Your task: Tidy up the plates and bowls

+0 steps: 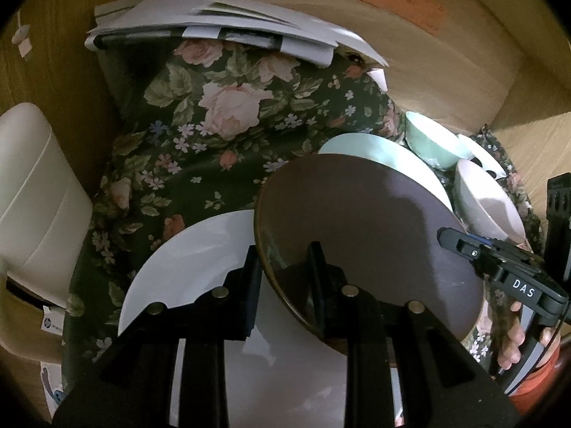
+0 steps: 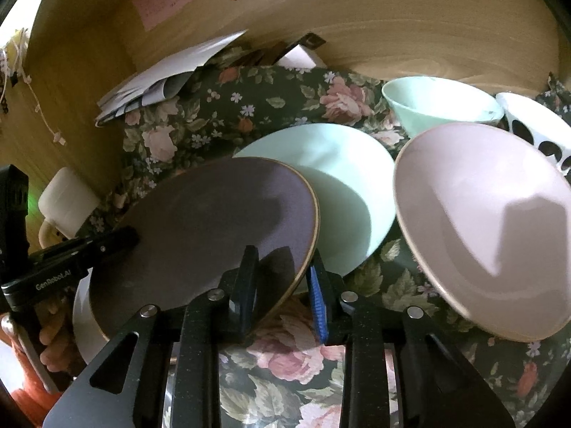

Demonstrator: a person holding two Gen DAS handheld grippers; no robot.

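A purple-grey plate (image 1: 357, 221) (image 2: 214, 221) with a brown rim is held tilted above a white plate (image 1: 185, 256) (image 2: 80, 314). My left gripper (image 1: 283, 274) is shut on its near left rim. My right gripper (image 2: 283, 281) is shut on its right rim, one finger on the face and the blue pad behind the edge. Behind it a mint plate (image 1: 374, 149) (image 2: 339, 178) lies on the floral cloth. A pink bowl (image 1: 489, 199) (image 2: 481, 232), a mint bowl (image 1: 431, 142) (image 2: 439, 103) and a white bowl with black dots (image 2: 535, 125) sit to the right.
A floral cloth (image 1: 214, 135) covers the table inside wooden walls (image 2: 428, 35). Loose papers (image 1: 214, 25) are piled at the back. A white container (image 1: 32, 192) stands at the left, and a white mug (image 2: 67, 199) sits near it. A hand (image 1: 514, 342) grips the right handle.
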